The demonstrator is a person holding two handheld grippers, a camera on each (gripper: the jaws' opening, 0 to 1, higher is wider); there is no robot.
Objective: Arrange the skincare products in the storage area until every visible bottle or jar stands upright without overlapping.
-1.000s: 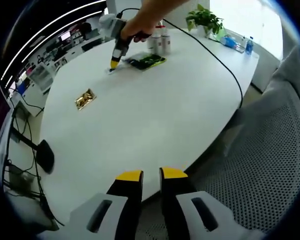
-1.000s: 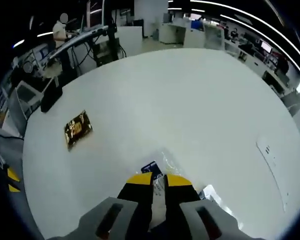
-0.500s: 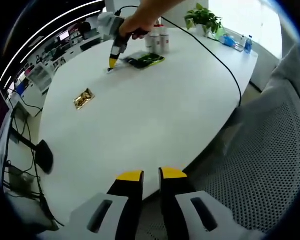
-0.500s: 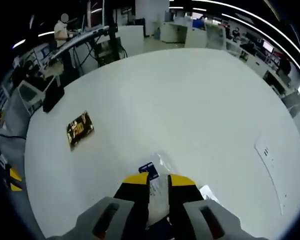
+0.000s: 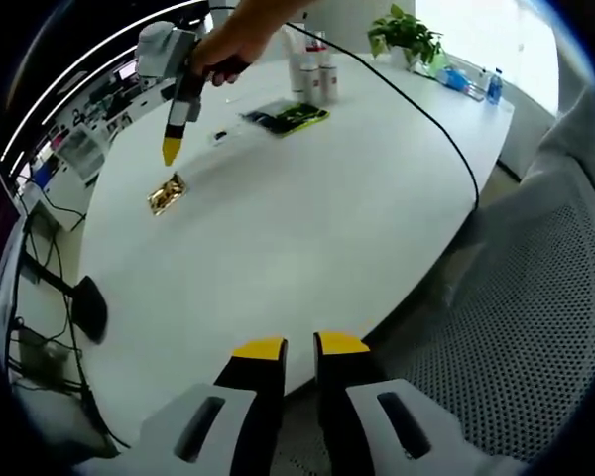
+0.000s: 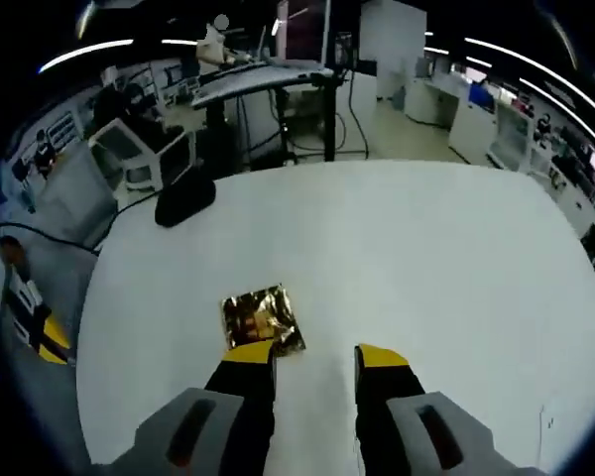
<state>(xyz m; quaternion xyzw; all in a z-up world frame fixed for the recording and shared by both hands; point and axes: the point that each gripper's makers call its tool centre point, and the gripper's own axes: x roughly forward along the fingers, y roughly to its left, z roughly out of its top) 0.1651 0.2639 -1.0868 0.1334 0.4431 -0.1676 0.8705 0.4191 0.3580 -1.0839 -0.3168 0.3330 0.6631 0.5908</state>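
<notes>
Gold sachet [image 6: 263,318] before right gripper [image 6: 315,359] (jaws parted); bottles [image 5: 314,75] far.

The bottles [image 5: 312,71] by the green tray [image 5: 288,117] are too small to identify

The left gripper [image 5: 290,346] is seen at the near edge of a white table [image 5: 307,228], its yellow-tipped jaws nearly closed and empty. Across the table, the right gripper [image 5: 171,151] is held in a hand [image 5: 226,48] above a gold packet [image 5: 167,193]. White bottles [image 5: 312,74] stand upright beside a green tray [image 5: 288,117].
</notes>
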